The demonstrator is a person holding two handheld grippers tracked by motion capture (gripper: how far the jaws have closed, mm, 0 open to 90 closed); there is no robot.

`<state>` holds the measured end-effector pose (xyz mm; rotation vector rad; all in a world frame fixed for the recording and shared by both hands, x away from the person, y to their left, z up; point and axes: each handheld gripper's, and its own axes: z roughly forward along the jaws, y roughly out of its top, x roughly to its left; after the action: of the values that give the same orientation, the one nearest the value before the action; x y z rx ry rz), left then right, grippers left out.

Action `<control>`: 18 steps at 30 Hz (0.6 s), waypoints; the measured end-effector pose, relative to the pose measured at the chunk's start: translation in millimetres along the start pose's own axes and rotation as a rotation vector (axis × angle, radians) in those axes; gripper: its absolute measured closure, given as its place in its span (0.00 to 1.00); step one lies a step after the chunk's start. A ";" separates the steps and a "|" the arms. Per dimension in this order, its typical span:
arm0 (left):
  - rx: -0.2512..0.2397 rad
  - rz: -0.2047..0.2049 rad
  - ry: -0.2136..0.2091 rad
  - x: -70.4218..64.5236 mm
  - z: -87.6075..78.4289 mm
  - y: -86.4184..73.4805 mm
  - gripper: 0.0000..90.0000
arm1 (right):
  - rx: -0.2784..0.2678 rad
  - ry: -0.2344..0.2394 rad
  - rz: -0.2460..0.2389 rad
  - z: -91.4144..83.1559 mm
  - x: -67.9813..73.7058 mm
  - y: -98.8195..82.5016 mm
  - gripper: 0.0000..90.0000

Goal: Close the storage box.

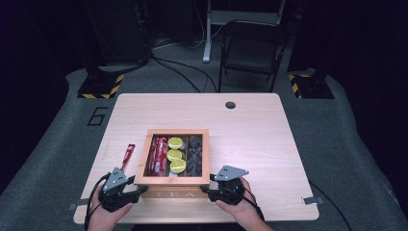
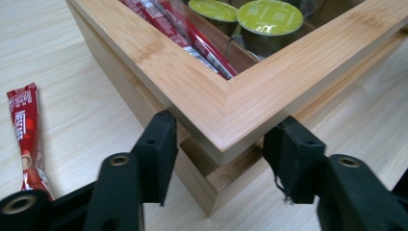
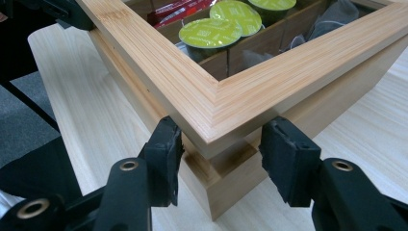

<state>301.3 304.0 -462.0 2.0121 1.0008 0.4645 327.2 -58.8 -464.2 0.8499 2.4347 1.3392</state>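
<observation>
High view: wooden tea box (image 1: 172,184) sits at the near middle of the surface (image 1: 250,139), its framed lid (image 1: 172,133) down over the compartments. Left tool (image 1: 139,191) is at the box's near-left corner, right tool (image 1: 206,190) at its near-right corner, a hand behind each.

Left gripper view: jaws straddle the lid's corner (image 2: 222,139), clear gaps both sides, pads not pressing, so apart, nothing clamped. Right gripper view: the left pad (image 3: 166,154) is right up against the lid's corner (image 3: 210,134), the other pad close beside it; contact looks likely, but I cannot tell if it really clamps.

Inside the box: red stick sachets (image 1: 159,153) in the left compartment, green-topped pods (image 1: 175,154) in the middle one, dark bags (image 1: 195,153) in the right one. One loose red sachet (image 1: 127,157) lies on the surface just left of the box.

Risks, my judgement:
- One-sided hold. If only the right tool bites and lifts, the lid could twist or the box swing on the surface.
- Corner grip is shallow. Pads on a mitred edge can slide off, lid drops back.
- Box shoved left could push the loose sachet.
</observation>
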 end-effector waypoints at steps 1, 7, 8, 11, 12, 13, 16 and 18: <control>-0.002 -0.007 -0.002 0.3 0.2 -0.3 0.48 | 0.002 0.000 0.004 -0.6 0.4 -0.4 0.55; 0.039 0.008 -0.043 0.1 5.3 -0.4 0.39 | 0.029 0.003 0.010 -0.8 0.7 -2.1 0.50; 0.050 0.007 -0.041 -0.5 6.0 -1.5 0.37 | 0.047 0.008 0.014 0.5 0.6 -2.6 0.50; 0.068 0.020 -0.037 -0.4 8.3 -2.3 0.35 | 0.084 0.000 -0.011 3.4 1.1 -3.9 0.49; 0.066 0.027 -0.031 -0.2 9.6 -2.6 0.33 | 0.081 -0.005 -0.021 4.2 1.0 -3.7 0.45; 0.087 0.033 -0.038 0.3 10.1 -2.8 0.32 | 0.088 0.007 -0.020 4.0 0.1 -3.5 0.42; 0.076 0.011 -0.053 1.2 7.9 -2.5 0.29 | 0.091 0.013 0.008 1.4 -5.5 -2.3 0.33; 0.067 0.008 -0.049 0.4 4.4 -4.8 0.29 | 0.072 0.003 0.016 -3.4 -8.8 -1.6 0.33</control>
<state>301.9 303.8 -468.4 2.0779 0.9908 0.3891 332.1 -67.1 -464.3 0.8867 2.4972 1.2650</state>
